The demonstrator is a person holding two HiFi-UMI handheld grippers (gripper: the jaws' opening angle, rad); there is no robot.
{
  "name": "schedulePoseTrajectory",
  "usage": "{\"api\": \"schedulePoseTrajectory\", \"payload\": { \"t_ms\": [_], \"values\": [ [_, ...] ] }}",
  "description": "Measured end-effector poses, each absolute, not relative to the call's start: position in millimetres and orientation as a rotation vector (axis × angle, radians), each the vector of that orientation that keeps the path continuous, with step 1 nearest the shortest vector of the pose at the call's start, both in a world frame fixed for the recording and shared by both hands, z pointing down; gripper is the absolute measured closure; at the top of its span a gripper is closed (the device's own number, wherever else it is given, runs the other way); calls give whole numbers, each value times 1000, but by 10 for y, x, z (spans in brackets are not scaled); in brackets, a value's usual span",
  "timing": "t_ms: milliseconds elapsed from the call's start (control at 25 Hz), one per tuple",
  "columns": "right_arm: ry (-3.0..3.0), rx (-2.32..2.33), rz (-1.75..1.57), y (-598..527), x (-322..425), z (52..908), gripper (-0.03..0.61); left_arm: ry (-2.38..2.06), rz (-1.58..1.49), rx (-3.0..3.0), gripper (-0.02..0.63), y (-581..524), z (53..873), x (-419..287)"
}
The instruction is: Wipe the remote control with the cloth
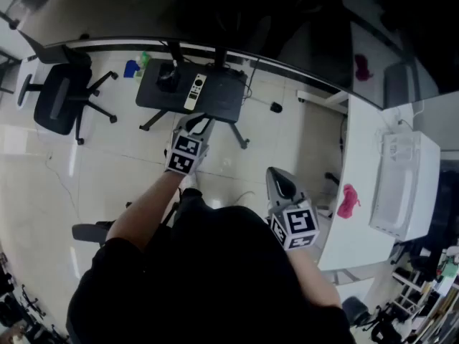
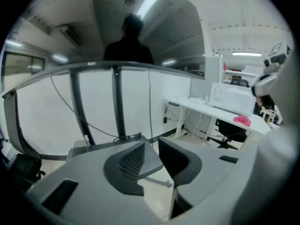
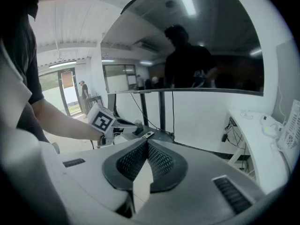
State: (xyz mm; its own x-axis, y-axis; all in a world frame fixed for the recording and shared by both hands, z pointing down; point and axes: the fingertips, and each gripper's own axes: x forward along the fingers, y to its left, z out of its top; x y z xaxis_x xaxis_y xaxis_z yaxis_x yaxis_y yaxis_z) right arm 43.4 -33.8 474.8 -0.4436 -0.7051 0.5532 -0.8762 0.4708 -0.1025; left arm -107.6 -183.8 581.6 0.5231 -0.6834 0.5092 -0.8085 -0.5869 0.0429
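A white remote control (image 1: 195,92) lies on a small dark table (image 1: 226,99) ahead of me; it also shows past the shut jaws in the right gripper view (image 3: 147,135). A pink cloth (image 1: 348,201) rests on the white desk (image 1: 358,142) at my right, and it appears far off in the left gripper view (image 2: 242,120). My left gripper (image 1: 200,122) hangs at the dark table's near edge, short of the remote, jaws apart with nothing between them (image 2: 151,146). My right gripper (image 1: 277,175) is held low near my body, shut and empty (image 3: 146,142).
A black object (image 1: 168,77) stands on the dark table beside the remote. A white appliance (image 1: 401,185) sits on the white desk. A black office chair (image 1: 61,95) stands at the left, and blue and green items (image 1: 136,67) lie on the floor near it.
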Motion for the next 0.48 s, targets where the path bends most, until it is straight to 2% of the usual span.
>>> {"api": "schedulePoseTrajectory", "payload": {
  "t_ms": [80,240,480],
  "values": [
    [-2262,1318,523,-330,452,4786,569,-1317,709,2428,461,-2095,6134,-1283],
    [-2197,1309,538,-268,479,4884,569,-1419,786,2285,379,-2558,6750,-1645],
    [-2120,1358,603,-231,595,5005,569,-1440,837,2092,364,-3018,7512,-1897]
  ]
}}
